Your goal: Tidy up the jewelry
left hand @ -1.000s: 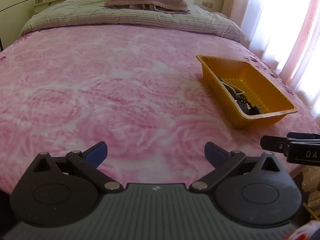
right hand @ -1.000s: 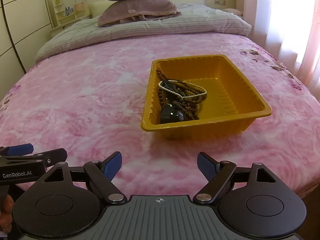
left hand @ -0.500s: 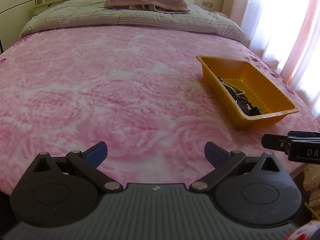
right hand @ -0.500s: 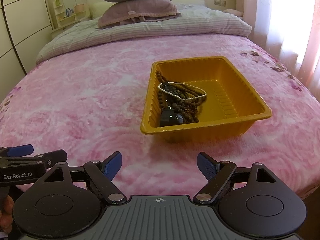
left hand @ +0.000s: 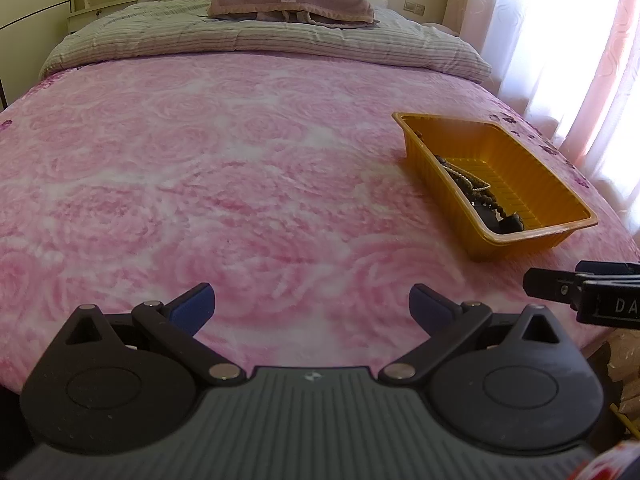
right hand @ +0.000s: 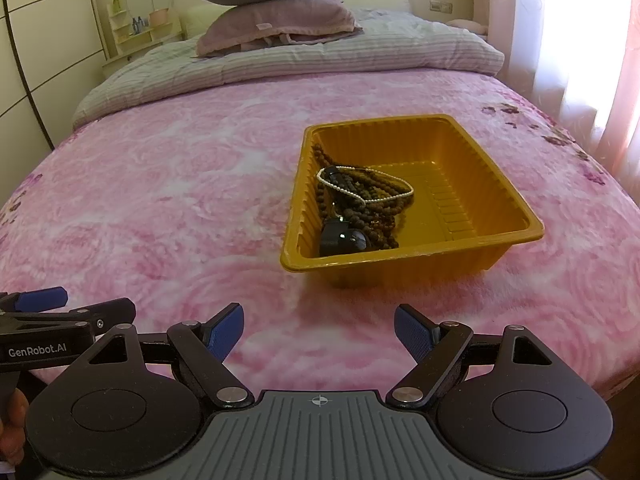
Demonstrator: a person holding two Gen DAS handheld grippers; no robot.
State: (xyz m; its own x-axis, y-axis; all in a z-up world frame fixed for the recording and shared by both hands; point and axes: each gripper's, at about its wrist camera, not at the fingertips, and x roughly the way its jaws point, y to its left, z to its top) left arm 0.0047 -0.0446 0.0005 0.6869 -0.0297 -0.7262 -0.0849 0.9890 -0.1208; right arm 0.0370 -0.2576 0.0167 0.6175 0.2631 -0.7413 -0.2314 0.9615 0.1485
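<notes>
Hovering wide-jawed and empty, my left gripper (left hand: 312, 304) and right gripper (right hand: 319, 330), ribbed orange plastic tray (right hand: 500, 184) of beaded jewelry (right hand: 360, 200) at twelve o'clock.

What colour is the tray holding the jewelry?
Orange-yellow: the ribbed plastic tray shows best in the right wrist view.

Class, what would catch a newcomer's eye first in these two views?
The orange tray on the pink bedspread, toward the window side, stands out most. Inside, against its left wall, lies a tangle of brown beads with a white pearl strand across them. Both open grippers hang at the bed's near edge.
</notes>
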